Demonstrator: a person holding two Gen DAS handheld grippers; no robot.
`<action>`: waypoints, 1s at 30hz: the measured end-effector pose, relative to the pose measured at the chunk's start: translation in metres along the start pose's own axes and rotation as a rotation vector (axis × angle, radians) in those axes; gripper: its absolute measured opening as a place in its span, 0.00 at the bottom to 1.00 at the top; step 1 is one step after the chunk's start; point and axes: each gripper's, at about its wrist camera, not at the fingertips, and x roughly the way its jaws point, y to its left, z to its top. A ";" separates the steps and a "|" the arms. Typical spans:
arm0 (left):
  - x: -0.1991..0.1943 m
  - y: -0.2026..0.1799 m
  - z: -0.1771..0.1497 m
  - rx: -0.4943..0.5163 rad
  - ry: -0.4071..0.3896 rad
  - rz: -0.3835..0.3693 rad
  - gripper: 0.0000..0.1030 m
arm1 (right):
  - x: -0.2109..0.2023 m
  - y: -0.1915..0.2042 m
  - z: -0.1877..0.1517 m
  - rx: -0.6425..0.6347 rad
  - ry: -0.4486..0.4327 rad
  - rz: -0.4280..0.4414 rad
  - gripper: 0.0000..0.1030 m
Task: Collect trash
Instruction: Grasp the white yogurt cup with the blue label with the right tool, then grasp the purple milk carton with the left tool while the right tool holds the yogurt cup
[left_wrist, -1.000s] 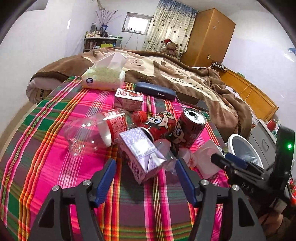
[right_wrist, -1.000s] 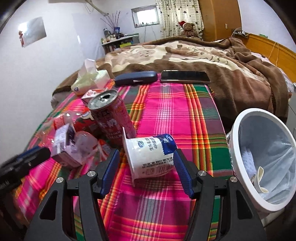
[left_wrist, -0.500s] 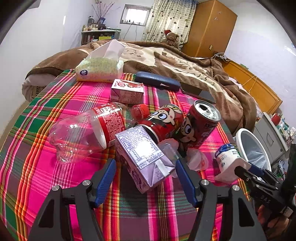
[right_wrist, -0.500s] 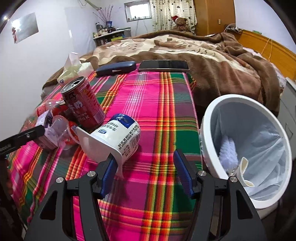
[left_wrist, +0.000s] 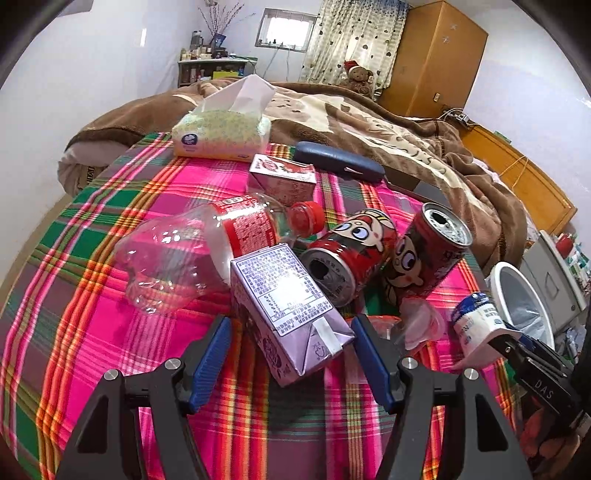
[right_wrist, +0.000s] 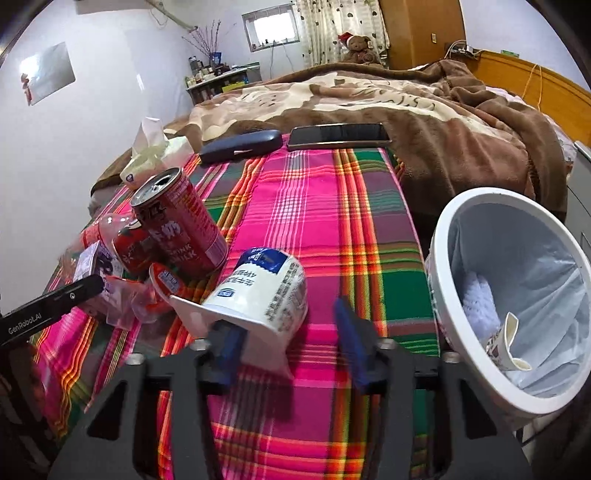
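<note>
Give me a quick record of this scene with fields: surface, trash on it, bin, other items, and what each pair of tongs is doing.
surface: plaid cloth
trash: purple carton, clear bottle, two red cans, yogurt cup
bin: white bin, lined, beside the bed
other items: tissue pack, phone
left tongs: open around the carton
right tongs: closing, cup's rim between them
</note>
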 end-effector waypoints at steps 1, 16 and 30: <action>0.000 0.001 0.000 -0.001 0.000 0.005 0.65 | 0.000 0.001 0.000 0.001 -0.003 0.002 0.35; 0.008 0.013 0.006 -0.056 0.011 0.112 0.65 | 0.005 0.002 0.000 0.016 -0.005 0.039 0.17; 0.020 0.013 0.010 -0.055 0.000 0.148 0.36 | 0.005 -0.001 -0.001 0.035 -0.010 0.055 0.08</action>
